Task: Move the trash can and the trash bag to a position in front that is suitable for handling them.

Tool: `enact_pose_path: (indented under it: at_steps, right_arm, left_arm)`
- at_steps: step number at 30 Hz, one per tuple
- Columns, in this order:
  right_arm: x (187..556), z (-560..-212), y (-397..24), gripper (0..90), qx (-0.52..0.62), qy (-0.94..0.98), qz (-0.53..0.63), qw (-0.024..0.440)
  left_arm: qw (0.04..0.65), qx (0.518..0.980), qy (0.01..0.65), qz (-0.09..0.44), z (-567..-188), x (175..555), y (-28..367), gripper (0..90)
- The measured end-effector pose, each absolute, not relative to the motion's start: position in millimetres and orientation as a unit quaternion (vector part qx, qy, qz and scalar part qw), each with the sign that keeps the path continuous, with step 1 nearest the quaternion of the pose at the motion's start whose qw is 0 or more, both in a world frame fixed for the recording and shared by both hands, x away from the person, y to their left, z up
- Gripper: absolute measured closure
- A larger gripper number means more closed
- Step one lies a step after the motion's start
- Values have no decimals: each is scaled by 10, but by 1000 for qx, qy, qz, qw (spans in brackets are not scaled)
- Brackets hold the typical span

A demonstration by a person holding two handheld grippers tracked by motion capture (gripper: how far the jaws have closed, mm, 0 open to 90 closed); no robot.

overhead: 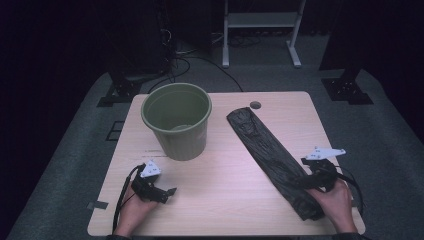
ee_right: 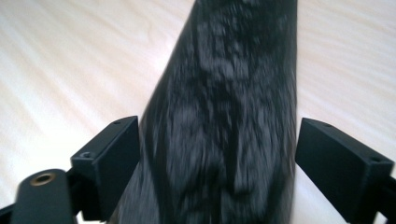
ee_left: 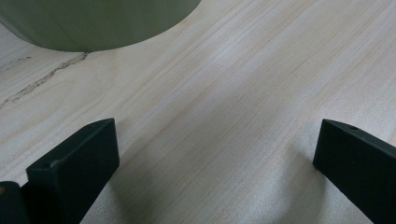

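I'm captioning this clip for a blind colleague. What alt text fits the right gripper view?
A long, crinkled black plastic bag lies on a pale wooden table, running away between the open jaws of the right hand-held gripper. The picture is slightly blurred.

Pale wooden table (overhead: 225,180), green bucket (overhead: 177,122) standing, long black bag (overhead: 265,150) lying flat

The near end of the black bag (ee_right: 224,121) is lying between the right gripper (ee_right: 217,154) jaws, blurred and running off the bottom edge. Ahead of the left gripper (ee_left: 215,158), the green bucket (ee_left: 93,23) is being cropped by the top edge.
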State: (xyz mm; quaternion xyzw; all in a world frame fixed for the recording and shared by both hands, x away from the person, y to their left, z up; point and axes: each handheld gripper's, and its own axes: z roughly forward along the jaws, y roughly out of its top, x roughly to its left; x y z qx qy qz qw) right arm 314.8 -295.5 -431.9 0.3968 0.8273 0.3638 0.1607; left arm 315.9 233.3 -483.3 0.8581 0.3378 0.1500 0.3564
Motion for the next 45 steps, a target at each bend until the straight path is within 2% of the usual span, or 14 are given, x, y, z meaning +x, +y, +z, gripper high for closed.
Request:
enact_pose_path:
  at_steps: [5,9,15,33,45]
  right_arm:
    - [3346,-4335,-2827,118,393,827,366,167]
    - [3551,-4462,-2728,103,396,828,359,167]
    - [3664,-4665,-2659,101,398,836,343,161]
    - [3669,-4864,-2721,91,401,825,360,169]
    - [3669,-4864,-2721,91,401,825,360,169]
  left_arm:
    - [356,858,337,150,-4833,3161,2333,0]
    - [356,859,337,150,-4832,3161,2333,0]
    - [357,858,337,150,-4833,3162,2331,0]
    - [371,855,336,137,-4742,3157,2322,0]
    - [399,839,341,141,-4462,3124,2407,0]
